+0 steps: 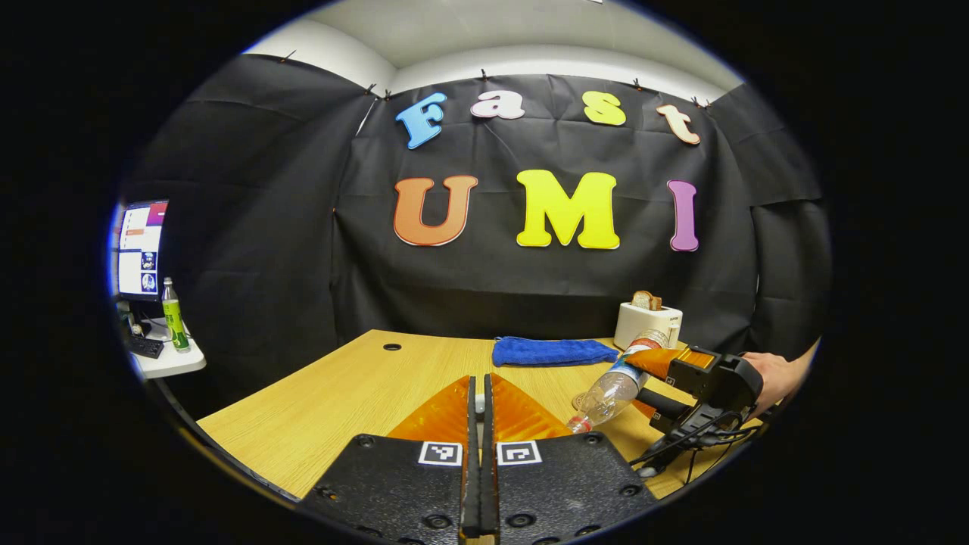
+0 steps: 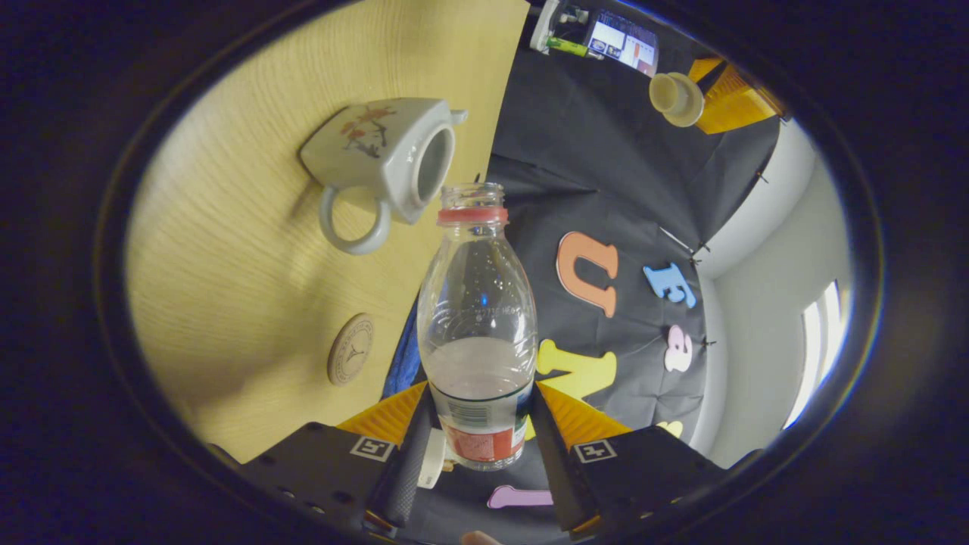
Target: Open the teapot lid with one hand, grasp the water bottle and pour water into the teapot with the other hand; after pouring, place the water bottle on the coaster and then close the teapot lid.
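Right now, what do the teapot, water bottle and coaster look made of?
Teapot: glazed ceramic by the look, glossy white with a painted floral sprig. Water bottle: clear thin plastic, see-through with moulded ridges and a paper-like label. Coaster: possibly wood or cork, a matte tan disc with an imprinted mark; hard to tell.

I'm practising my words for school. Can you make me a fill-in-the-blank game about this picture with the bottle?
1. The right gripper holds a clear plastic water ____ with no cap.
2. The white ceramic teapot has its lid ____.
3. The round brown coaster lies on the wooden ____.
4. A slice of bread sticks out of the white ____ behind the blue cloth.

Missing words: bottle; off; table; toaster
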`<action>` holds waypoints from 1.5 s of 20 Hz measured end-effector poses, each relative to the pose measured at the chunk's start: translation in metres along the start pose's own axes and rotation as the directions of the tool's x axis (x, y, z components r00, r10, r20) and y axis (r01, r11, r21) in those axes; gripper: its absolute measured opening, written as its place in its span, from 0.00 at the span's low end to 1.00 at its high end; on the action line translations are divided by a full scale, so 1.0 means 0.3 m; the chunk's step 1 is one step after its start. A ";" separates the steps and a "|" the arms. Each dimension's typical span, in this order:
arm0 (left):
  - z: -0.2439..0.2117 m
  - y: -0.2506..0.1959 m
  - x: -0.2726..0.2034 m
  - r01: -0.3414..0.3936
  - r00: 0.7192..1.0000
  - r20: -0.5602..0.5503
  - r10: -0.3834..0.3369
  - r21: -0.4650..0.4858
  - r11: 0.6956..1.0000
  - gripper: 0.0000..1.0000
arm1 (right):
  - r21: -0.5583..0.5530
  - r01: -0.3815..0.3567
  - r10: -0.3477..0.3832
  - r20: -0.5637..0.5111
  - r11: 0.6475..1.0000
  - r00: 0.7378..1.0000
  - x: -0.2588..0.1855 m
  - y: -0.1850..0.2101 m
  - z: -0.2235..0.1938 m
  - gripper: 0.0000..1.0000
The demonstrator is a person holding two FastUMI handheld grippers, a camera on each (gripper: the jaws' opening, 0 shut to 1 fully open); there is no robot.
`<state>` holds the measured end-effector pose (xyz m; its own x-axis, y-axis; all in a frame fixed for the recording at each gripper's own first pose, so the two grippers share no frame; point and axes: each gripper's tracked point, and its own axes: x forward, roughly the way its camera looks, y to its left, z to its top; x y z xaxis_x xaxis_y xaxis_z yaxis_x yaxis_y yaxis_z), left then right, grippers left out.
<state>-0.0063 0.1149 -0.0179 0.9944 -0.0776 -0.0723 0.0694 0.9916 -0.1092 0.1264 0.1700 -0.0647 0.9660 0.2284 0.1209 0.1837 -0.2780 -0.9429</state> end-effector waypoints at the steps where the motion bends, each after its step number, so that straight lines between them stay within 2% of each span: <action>1: 0.003 -0.001 -0.001 0.000 1.000 0.001 0.000 0.000 1.000 0.03 | -0.008 0.003 -0.003 -0.001 1.000 1.000 0.001 -0.005 -0.002 0.71; 19: 0.023 0.019 -0.019 -0.005 1.000 0.014 0.005 -0.005 1.000 0.03 | -0.121 0.058 -0.056 0.023 0.991 0.998 0.013 -0.071 0.009 0.70; 30: 0.028 0.031 -0.023 -0.007 1.000 0.017 0.007 -0.009 1.000 0.02 | -0.206 0.108 -0.098 0.059 0.973 0.993 0.002 -0.131 0.045 0.70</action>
<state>-0.0118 0.1256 -0.0101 0.9961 -0.0688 -0.0560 0.0619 0.9911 -0.1177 0.1172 0.1937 -0.0319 0.9310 0.3092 0.1940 0.3204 -0.4374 -0.8402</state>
